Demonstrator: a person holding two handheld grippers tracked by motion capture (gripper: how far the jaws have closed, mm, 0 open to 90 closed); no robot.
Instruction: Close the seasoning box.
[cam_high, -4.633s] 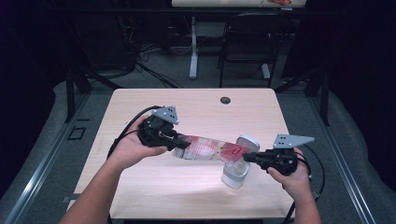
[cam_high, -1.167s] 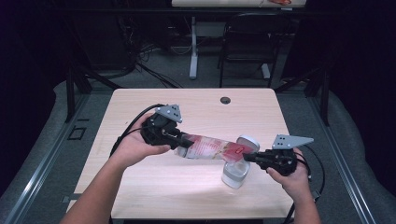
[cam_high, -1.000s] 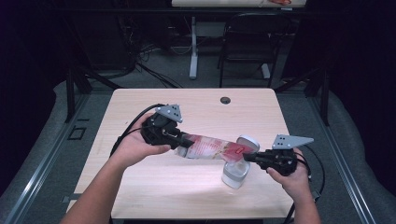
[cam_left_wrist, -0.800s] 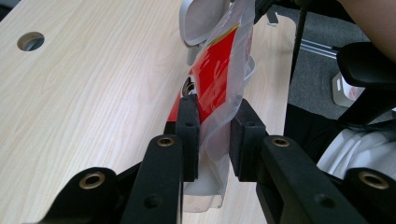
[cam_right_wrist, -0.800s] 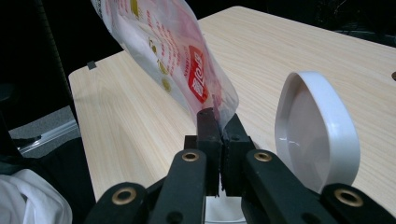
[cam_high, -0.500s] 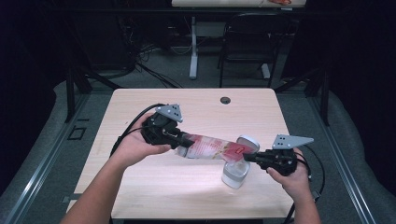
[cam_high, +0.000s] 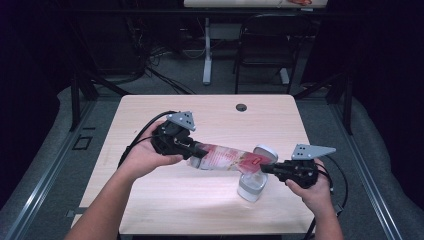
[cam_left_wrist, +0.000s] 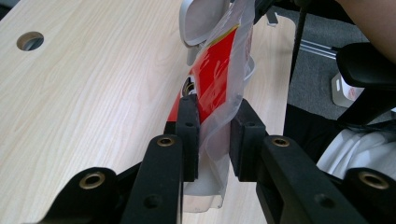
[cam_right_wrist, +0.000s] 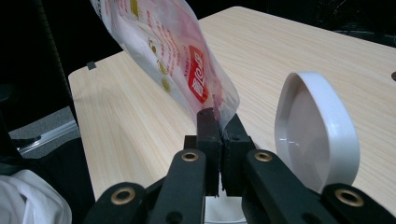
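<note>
A pale, light-wood rectangular surface (cam_high: 150, 200) fills the middle of the frame, with a small round dark hole (cam_high: 241, 107) near its far edge. A clear plastic container with a white hinged lid (cam_high: 251, 186) stands toward the lower right.
</note>
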